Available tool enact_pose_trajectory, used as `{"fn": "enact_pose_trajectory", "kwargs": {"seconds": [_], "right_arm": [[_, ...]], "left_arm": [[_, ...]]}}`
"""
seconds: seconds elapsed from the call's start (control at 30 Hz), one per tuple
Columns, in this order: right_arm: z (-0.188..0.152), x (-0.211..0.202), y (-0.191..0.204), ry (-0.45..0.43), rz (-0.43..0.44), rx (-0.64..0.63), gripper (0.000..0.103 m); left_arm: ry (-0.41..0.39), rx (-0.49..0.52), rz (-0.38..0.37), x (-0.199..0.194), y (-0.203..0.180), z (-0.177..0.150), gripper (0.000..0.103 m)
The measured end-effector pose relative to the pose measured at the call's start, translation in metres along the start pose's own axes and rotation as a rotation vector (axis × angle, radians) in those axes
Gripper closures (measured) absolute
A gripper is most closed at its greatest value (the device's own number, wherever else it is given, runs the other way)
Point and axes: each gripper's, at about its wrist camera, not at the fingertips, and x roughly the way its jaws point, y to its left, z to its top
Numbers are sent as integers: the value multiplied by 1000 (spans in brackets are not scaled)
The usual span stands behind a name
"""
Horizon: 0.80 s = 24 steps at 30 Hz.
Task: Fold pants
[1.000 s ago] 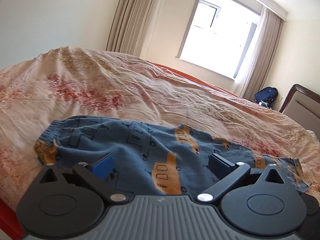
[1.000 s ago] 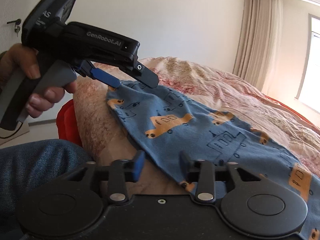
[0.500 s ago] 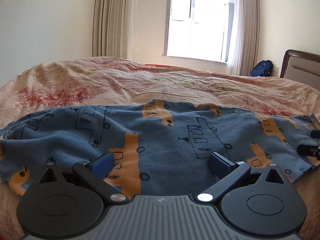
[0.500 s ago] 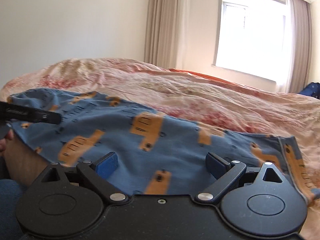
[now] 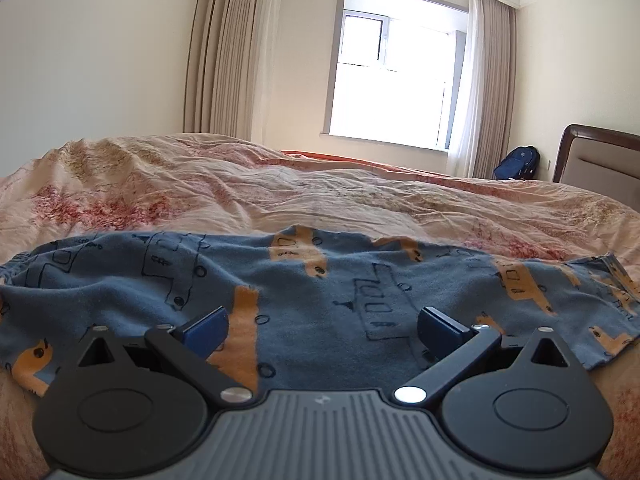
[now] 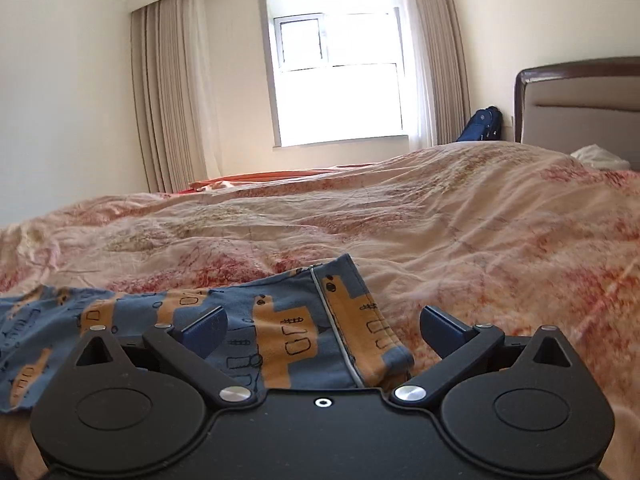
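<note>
Blue pants (image 5: 320, 292) printed with orange and outlined vehicles lie stretched flat across the near side of the bed. In the left wrist view my left gripper (image 5: 323, 326) stands open just above their middle, with no cloth pinched. The right wrist view shows the pants' cuffed end (image 6: 344, 320), turned so a pale seam shows. My right gripper (image 6: 322, 326) hovers over that end, its jaws opening wide. The cloth lies below and between the fingers, and the pads do not press on it.
A rumpled pink and red floral duvet (image 5: 360, 200) covers the bed. A brown padded headboard (image 6: 580, 100) stands at the right. Curtains frame a bright window (image 5: 392, 80) on the far wall, and a blue backpack (image 5: 518, 168) sits on the floor beneath it.
The right gripper swung right along the pants to the cuffed end and spread its jaws wide. The left gripper shifted from the waistband side to the middle and stayed open.
</note>
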Motion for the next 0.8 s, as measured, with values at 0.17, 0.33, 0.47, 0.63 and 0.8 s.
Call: {"fn": "enact_pose_trajectory", "kwargs": {"seconds": [0.17, 0.33, 0.47, 0.63, 0.8], "right_arm": [[-15, -20, -3, 51, 26, 127, 0], [-13, -10, -5, 144, 53, 214, 0], [-6, 13, -12, 226, 114, 287, 0], [-8, 22, -17, 194, 91, 394, 1], [-17, 17, -12, 135, 35, 373, 5]], "left_arm": [[-10, 84, -129, 14, -45, 23, 0], [35, 122, -184, 41, -77, 20, 0], [95, 59, -224, 57, -74, 17, 0], [112, -87, -274, 65, -45, 15, 0], [79, -126, -241, 65, -29, 15, 0]]}}
